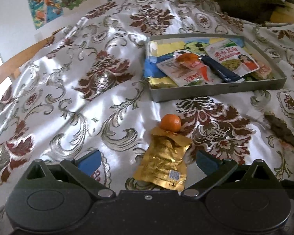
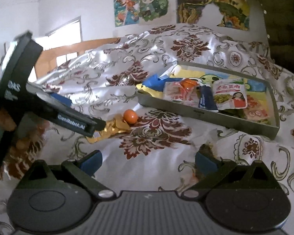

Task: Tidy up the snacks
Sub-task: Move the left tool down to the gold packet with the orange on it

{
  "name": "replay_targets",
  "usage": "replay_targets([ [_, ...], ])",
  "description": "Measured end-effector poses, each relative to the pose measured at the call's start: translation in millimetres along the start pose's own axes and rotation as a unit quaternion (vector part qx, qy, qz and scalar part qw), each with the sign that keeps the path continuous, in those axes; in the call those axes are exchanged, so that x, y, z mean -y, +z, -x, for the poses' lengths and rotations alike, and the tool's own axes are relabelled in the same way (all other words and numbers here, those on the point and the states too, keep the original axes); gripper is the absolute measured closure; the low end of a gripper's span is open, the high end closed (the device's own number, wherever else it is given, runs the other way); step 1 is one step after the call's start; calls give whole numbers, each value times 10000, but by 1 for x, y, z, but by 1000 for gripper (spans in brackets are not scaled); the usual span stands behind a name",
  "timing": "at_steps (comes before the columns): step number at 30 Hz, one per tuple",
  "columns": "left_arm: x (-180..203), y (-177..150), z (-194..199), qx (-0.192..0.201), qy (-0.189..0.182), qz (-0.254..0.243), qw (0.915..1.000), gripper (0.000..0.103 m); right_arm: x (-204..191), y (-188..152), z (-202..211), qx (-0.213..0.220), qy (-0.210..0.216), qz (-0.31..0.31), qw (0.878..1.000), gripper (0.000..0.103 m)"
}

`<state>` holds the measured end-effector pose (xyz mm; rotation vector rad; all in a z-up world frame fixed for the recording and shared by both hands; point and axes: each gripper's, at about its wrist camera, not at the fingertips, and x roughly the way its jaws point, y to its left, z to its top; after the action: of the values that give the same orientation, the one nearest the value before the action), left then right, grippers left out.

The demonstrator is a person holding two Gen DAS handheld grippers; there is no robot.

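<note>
Left gripper (image 1: 148, 159), jaws spread wide and holding nothing, with a gold snack pouch (image 1: 162, 164) lying between its fingers on the patterned cloth (image 1: 68, 90); a small orange (image 1: 170, 122) touches the pouch's far end. Right gripper (image 2: 148, 159) likewise wide open and empty; grey tray (image 1: 215, 93) beyond holds more packets.
</note>
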<state>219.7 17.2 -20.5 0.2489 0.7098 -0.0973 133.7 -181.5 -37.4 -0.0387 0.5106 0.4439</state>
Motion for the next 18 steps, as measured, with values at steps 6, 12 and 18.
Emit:
replay_targets([
  [6,-13,5,-1,90,-388,25,9992,1,-9,3,7,102,189,57,9998,0],
  [12,-20,4,5,193,-798,-83,9966,1,-34,-4,14,7,657,223,9976,0],
  [18,-21,-1,1,155,-808,-223,9964,1,-49,-12,13,-44,769,620,9951,0],
])
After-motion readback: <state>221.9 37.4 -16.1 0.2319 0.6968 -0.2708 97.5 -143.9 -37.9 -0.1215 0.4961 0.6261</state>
